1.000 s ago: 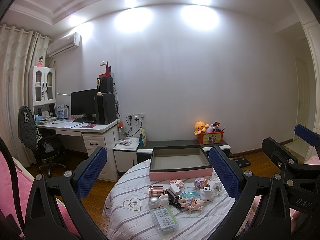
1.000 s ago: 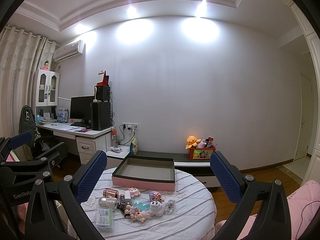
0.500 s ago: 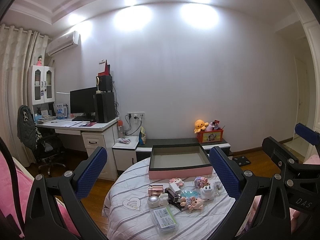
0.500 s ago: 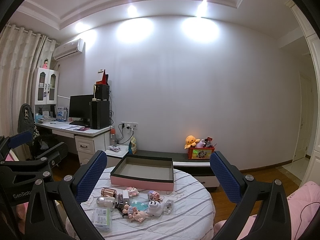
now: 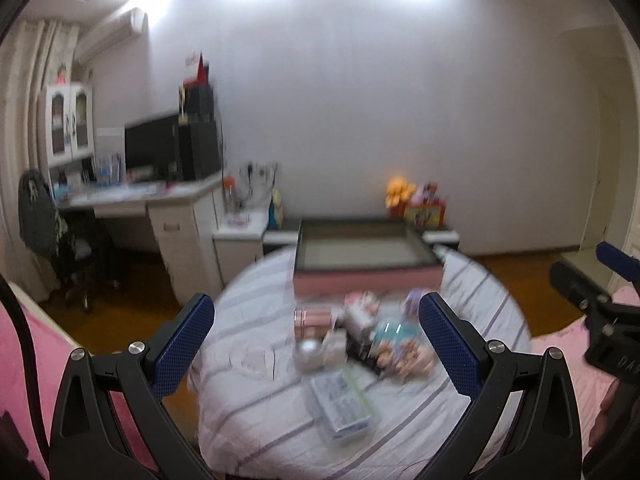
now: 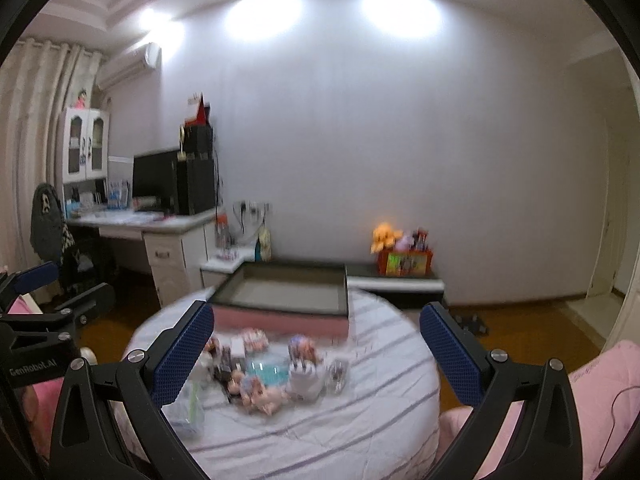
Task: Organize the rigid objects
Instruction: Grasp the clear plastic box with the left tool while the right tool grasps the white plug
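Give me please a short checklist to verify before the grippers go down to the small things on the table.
1. Left gripper open and holding nothing: ok.
2. Right gripper open and holding nothing: ok.
3. Tray on the table, behind the pile, with nothing visible in it: ok.
4. Pile of small things in front of both grippers, nothing touched yet: ok.
5. Pictures sharp enough to choose one item: not ok, both views are blurred by motion.
6. Which things are rigid and which are soft: cannot tell.
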The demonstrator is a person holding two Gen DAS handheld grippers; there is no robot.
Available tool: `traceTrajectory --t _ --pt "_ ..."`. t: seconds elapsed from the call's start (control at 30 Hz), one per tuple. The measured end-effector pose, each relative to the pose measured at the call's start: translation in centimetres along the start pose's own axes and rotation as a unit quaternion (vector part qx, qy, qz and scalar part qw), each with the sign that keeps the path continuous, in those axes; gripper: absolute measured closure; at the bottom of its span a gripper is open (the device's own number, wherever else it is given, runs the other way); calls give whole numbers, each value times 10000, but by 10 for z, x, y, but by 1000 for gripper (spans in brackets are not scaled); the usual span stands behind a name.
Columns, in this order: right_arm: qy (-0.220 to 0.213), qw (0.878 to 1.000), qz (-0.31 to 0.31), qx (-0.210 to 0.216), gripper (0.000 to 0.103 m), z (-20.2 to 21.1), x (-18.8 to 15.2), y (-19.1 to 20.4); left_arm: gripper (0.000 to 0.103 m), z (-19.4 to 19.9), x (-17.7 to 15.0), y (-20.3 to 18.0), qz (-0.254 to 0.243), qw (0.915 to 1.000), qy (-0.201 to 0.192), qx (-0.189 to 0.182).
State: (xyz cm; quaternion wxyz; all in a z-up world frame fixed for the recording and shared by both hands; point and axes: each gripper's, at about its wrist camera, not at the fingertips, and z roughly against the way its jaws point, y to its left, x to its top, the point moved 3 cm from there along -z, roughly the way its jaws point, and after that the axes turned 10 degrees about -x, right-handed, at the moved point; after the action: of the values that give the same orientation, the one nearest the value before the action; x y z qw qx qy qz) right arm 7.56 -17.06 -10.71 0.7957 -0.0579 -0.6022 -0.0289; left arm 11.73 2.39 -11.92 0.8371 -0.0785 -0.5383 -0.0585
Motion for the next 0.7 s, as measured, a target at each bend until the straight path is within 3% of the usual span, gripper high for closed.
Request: traceTrajectory --t 0.27,0.57,0.6,0.67,0.7 --pt "845 9964 72 -27 0 -66 -59 -5 0 -75 -73 7 371 9914 1254 -36" --pt "1487 9888 118 -53 0 -106 -98 -16 1 -117 -110 -1 240 9806 1934 231" --pt "1511 9884 111 -66 0 -109 -100 -17 7 -117 -110 1 271 9803 1946 211" --pt "1575 9874 89 -94 0 -117 -103 -20 32 -121 -109 4 308 9799 1969 66" --pt "1614 9868 90 -98 0 -120 -104 -20 39 -123 -109 4 331 9796 1981 -2"
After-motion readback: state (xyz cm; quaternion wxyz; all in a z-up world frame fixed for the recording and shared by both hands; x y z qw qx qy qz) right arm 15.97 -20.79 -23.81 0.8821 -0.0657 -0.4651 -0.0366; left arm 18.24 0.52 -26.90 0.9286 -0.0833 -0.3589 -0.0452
